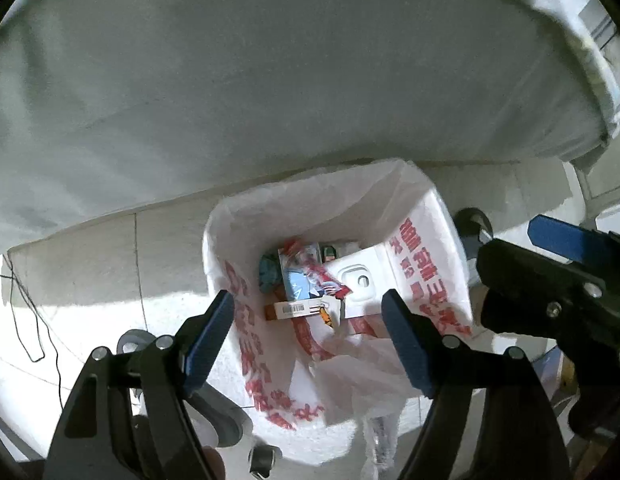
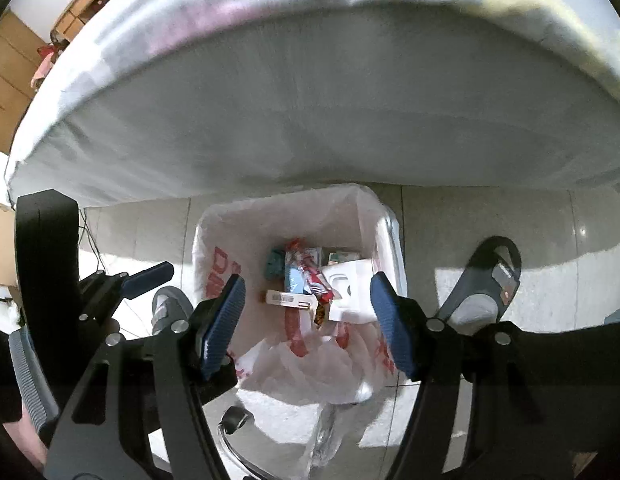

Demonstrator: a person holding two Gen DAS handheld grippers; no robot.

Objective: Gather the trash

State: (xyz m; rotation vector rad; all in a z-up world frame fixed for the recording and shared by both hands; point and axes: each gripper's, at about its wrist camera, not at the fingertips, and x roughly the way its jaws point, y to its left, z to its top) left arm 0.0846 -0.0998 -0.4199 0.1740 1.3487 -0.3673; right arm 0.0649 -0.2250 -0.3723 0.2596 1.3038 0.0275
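Two grippers, left gripper and right gripper, are hovering wide apart and empty above a lined bin; the trash is lying far below both sets of fingers.

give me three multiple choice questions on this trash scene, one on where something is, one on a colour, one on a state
1. Where does the white box with a barcode lie?
A. on the bed
B. inside the lined trash bin
C. on the floor beside the bin

2. What colour is the print on the bin liner bag?
A. red
B. green
C. black

3. How do the jaws of the left gripper and right gripper stand?
A. both clamped on wrappers
B. left holds the bag, right is empty
C. both apart and empty

Answers:
1 B, it rests among wrappers at the bottom of the bin.
2 A, red characters run along the white plastic.
3 C, the blue pads stand apart above the bin with nothing pressed between them.
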